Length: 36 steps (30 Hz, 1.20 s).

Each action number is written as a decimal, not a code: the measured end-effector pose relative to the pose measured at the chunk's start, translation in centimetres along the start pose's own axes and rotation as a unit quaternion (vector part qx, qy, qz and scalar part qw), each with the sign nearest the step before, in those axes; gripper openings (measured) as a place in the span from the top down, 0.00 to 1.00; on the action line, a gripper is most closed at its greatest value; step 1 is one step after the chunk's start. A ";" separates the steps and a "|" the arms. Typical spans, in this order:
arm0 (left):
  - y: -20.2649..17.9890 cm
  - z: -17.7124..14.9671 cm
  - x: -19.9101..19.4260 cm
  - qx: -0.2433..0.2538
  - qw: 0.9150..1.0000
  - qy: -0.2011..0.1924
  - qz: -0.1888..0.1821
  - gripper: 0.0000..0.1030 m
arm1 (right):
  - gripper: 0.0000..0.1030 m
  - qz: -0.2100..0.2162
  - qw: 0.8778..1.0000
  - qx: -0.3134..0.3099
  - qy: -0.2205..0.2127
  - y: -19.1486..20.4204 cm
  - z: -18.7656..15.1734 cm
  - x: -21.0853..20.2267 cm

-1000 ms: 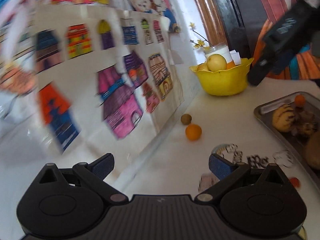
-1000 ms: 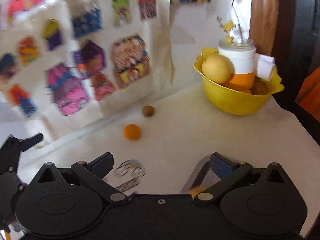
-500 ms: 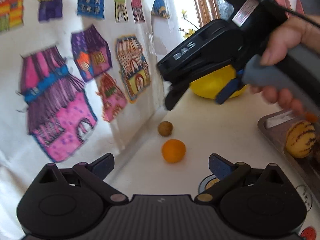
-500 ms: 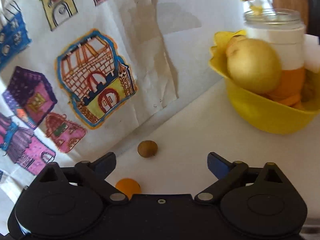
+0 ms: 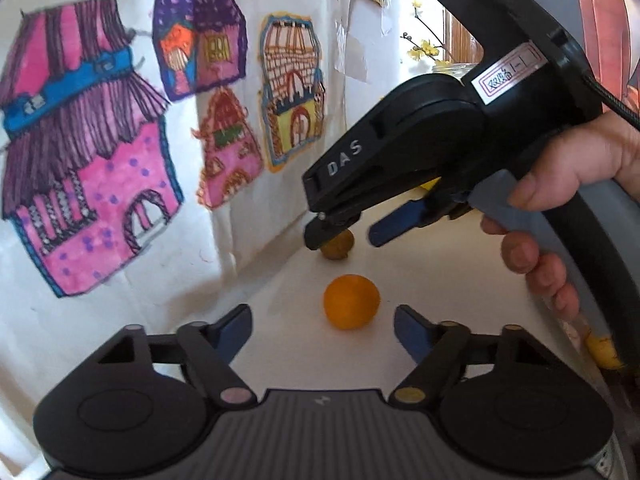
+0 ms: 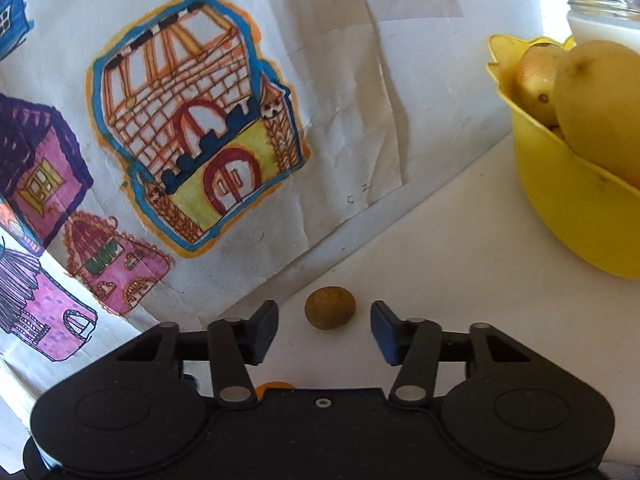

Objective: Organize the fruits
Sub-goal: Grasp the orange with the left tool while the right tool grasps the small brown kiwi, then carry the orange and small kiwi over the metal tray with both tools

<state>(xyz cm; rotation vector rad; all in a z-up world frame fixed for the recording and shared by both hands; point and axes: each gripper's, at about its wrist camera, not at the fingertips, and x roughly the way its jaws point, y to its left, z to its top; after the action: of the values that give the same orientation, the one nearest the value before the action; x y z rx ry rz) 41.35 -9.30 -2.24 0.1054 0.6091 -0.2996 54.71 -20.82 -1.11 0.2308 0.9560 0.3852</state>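
A small orange (image 5: pixel 351 301) lies on the white table, just ahead of and between the tips of my open left gripper (image 5: pixel 322 330). Behind it a small brown round fruit (image 5: pixel 339 245) lies near the wall. My right gripper (image 6: pixel 324 326) is open with the brown fruit (image 6: pixel 330 307) between its fingertips, apart from both pads. In the left wrist view the right gripper (image 5: pixel 348 236) comes in from the right, held by a hand. A yellow bowl (image 6: pixel 560 200) with pears stands at the right.
A paper sheet with coloured house drawings (image 5: pixel 120 140) hangs along the wall on the left, its lower edge close to the fruits. A glass jar (image 6: pixel 600 12) stands behind the bowl. A yellow fruit (image 5: pixel 600 350) shows at the right edge.
Both grippers have moved forward and down toward the two loose fruits. The right gripper now straddles the brown fruit; the orange is now close to the left gripper's tips.
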 end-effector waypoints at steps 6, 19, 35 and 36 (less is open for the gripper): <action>-0.3 0.6 1.4 -0.025 0.999 0.018 -0.012 0.37 | 0.55 -0.010 1.000 -0.002 0.001 0.8 0.1 1.2; 0.4 1.7 2.5 -0.085 0.995 0.038 -0.043 0.65 | 0.69 -0.013 1.000 0.001 -0.001 0.0 0.5 1.7; 2.3 1.0 0.3 -0.087 0.994 0.037 -0.046 0.66 | 0.69 0.003 1.000 0.011 -0.013 -1.0 -1.0 -1.3; 2.3 1.0 -0.2 -0.084 0.995 0.036 -0.045 0.66 | 0.69 0.003 1.000 0.010 -0.016 -1.0 -1.3 -1.9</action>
<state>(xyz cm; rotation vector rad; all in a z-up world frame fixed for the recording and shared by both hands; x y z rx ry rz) 42.51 -7.26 -1.27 -0.0735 0.7100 -0.3310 52.90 -22.45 -0.76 0.2568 0.9289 0.3777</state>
